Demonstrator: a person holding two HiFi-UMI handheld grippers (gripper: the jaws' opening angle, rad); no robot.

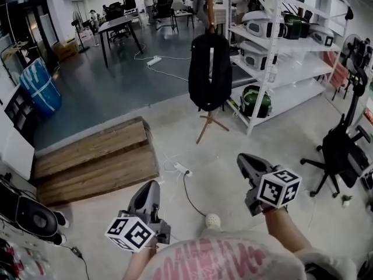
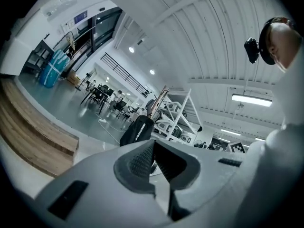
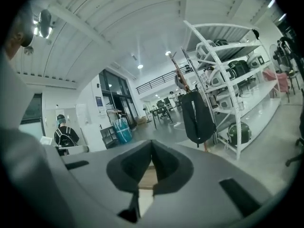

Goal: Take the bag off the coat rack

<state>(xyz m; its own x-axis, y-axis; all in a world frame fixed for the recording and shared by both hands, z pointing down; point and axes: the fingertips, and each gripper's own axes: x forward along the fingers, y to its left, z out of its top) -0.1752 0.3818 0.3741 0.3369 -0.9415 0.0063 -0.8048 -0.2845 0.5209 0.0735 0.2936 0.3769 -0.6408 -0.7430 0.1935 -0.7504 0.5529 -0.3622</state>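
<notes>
The bag (image 1: 210,72) on the coat rack (image 1: 209,7) looked soft, probably light; I judged its top the best hold. My left claw (image 1: 152,186) and right claw (image 1: 244,160) were clenched, empty.

I can read no text, number or brand here. The left cube (image 1: 129,233) and right cube (image 1: 278,187) carry only black-and-white square markers, no letters or digits. A blue sign (image 3: 98,101) on the wall beside the door is too small to read. The pink print on the shirt (image 1: 201,264) is blurred and cut off.
</notes>
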